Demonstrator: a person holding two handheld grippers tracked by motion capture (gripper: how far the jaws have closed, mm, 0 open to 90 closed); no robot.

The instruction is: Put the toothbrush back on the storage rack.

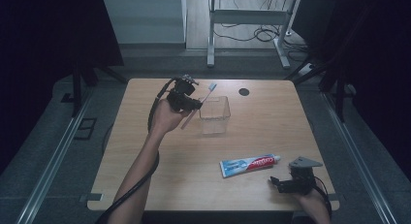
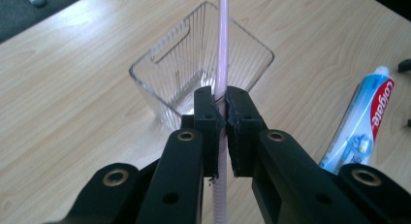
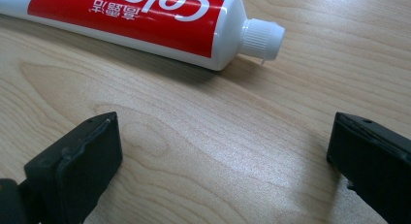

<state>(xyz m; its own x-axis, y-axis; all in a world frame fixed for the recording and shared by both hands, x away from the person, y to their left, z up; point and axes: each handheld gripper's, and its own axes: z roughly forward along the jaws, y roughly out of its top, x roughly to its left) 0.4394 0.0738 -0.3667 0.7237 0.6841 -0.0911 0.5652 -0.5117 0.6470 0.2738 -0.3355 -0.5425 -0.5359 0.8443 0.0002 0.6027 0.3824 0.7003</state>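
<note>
Toothbrush (image 2: 222, 49) pinched mid-handle between pressed-together jaws of left gripper (image 2: 221, 118), at centre of the left gripper view; handle tail running down past the jaws to the bottom edge, shaft rising up over the cup (image 2: 160, 71) to the top edge. Probably light, stiff, smooth plastic, thin and round, so likely to twist or slide in a loose pinch; best held where now held, near mid-handle, square across the shaft. Pale pink handle, slightly ribbed at the low end; in the high view, blue-and-white head (image 1: 212, 86) tilted up and to the right, above the cup's near-left rim, upper middle of frame.

Nearest in the high view, lower right: right gripper (image 1: 280, 183) low over the table (image 1: 271, 112), jaws spread wide with bare wood between them, holding nothing. Just beyond it, toothpaste (image 1: 249, 164) lying flat, cap toward the right; soft tube, likely to dent under a hard squeeze, firmer near the cap.

Farther up, centre: cup clear, ribbed, square-mouthed, upright, seemingly empty; light and easy to tip, judging by looks.
</note>
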